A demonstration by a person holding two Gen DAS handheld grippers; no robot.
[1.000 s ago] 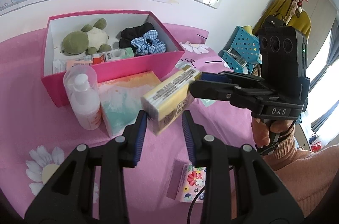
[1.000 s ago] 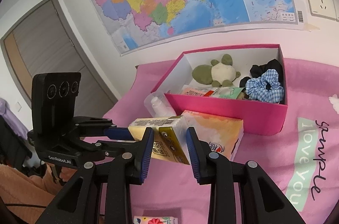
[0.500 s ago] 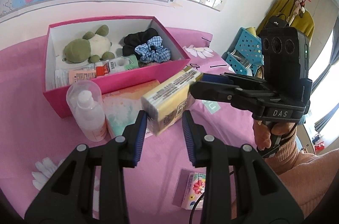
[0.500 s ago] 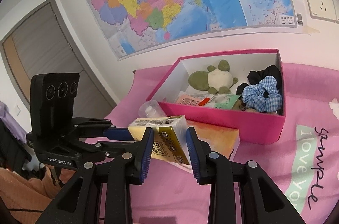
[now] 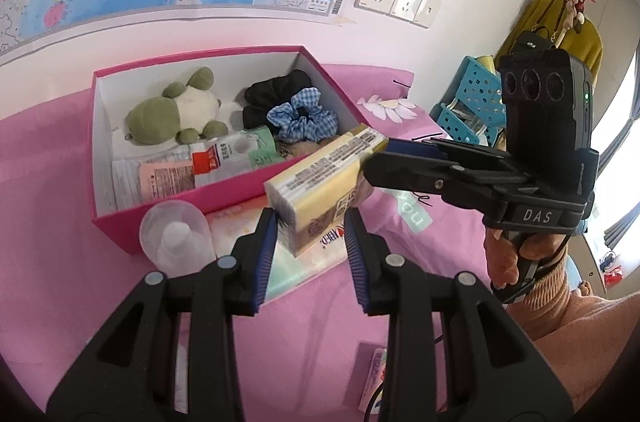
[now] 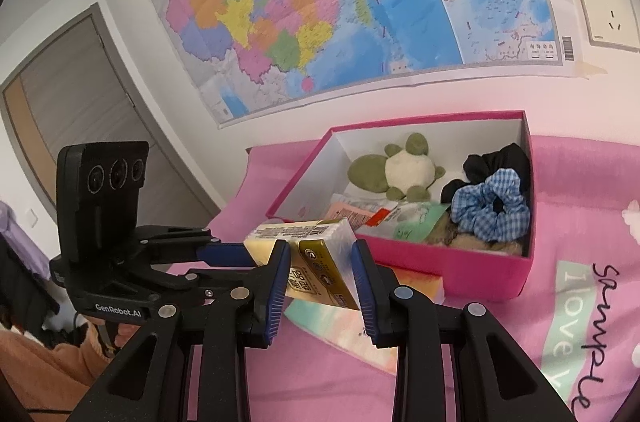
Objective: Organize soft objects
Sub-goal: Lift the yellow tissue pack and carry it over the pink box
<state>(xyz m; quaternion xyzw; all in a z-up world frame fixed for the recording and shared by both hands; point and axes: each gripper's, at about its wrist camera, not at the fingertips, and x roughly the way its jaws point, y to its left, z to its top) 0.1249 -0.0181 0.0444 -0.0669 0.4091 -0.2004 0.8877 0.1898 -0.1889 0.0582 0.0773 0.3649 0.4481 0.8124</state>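
Note:
A yellow tissue pack [image 5: 320, 182] [image 6: 296, 231] hangs in the air just in front of the pink box [image 5: 224, 194] [image 6: 440, 274], overlapping its front wall. My left gripper [image 5: 310, 218] [image 6: 248, 258] is shut on one end of the pack. My right gripper [image 6: 320, 250] [image 5: 376, 158] is shut on the other end. Inside the box lie a green turtle plush [image 5: 168, 114] [image 6: 392, 174], a blue checked scrunchie [image 5: 304, 118] [image 6: 492, 210], a black scrunchie [image 5: 276, 90] [image 6: 500, 162] and some flat packets.
Under the held pack a larger flat tissue pack [image 5: 304, 262] [image 6: 344, 326] lies on the pink cloth. A clear bottle [image 5: 176, 238] stands left of it against the box. A small flowered packet [image 5: 374, 374] lies near me. A blue basket [image 5: 472, 102] stands at the right.
Both grippers have carried the yellow pack a little up and toward the pink box; it now overlaps the box's front wall. Both grips look unchanged.

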